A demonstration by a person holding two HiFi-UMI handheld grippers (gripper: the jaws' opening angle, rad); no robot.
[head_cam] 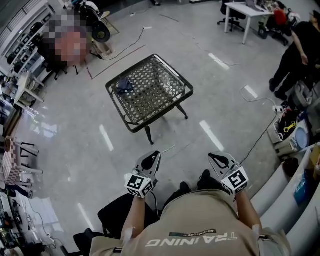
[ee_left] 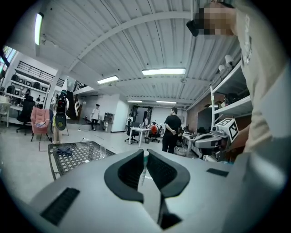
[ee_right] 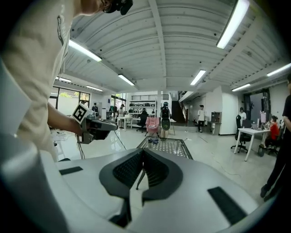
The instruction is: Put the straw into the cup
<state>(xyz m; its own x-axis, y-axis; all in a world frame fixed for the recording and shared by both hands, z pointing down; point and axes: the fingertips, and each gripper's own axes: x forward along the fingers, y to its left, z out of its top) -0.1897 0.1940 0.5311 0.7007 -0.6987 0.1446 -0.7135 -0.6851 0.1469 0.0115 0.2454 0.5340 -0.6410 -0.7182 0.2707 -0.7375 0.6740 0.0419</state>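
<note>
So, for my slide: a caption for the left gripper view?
Left gripper shut on a straw, mesh table ahead.

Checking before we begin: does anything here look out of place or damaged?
Nothing stands out: the left gripper pinches the straw, the right gripper is shut and empty, the mesh table stands level with a crumpled blue bundle at one corner.

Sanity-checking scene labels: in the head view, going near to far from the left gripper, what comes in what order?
left gripper → straw → table → blue cloth → white desk
</note>
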